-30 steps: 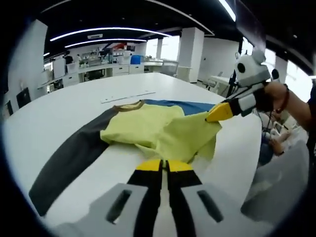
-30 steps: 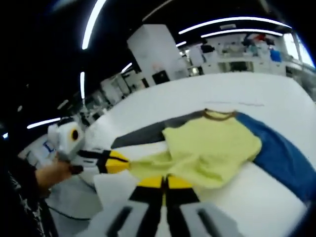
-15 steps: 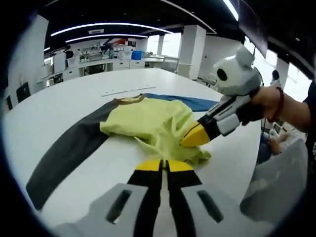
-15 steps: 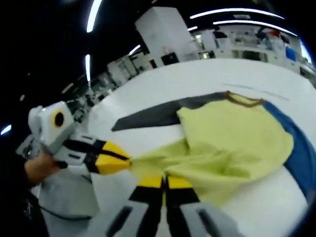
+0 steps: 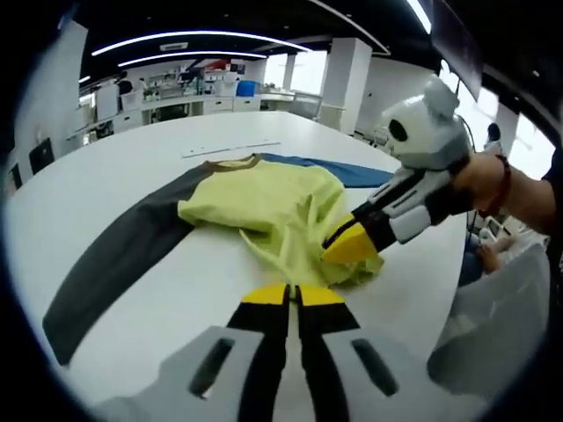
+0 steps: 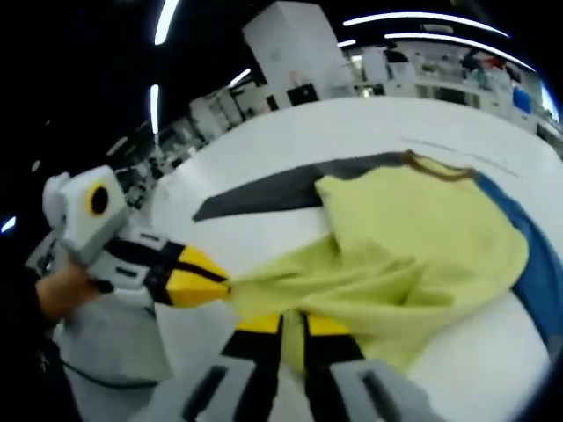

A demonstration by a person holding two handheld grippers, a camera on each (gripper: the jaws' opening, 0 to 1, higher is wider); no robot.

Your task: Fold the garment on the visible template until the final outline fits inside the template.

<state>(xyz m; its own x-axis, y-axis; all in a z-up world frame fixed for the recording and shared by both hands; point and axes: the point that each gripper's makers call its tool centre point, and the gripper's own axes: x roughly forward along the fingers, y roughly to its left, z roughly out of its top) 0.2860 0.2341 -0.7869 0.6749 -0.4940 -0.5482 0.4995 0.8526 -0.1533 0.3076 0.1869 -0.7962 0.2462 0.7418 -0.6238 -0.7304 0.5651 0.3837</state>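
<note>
Garment lies on the white tabletop, yellow-green body bunched in the middle, dark grey sleeve running out to one side, blue sleeve to the other, brown collar on the far edge.

Left gripper view: left gripper hovers low over the tabletop just short of the garment's near hem, its fingers pressed together, nothing between them. Right gripper comes in from the right, held by a hand (red band on the wrist), yellow tips down on the crumpled yellow cloth at the near right corner.

Right gripper view: right gripper has its fingers slightly parted with a strip of yellow cloth pinched in the gap. Left gripper shows at the left, tips closed, touching the stretched-out edge of the yellow cloth (cannot tell if it actually grips it). Fabric is pulled taut between the two grippers' tips and wrinkled toward the body.

Template outline on the tabletop not discernible.
</note>
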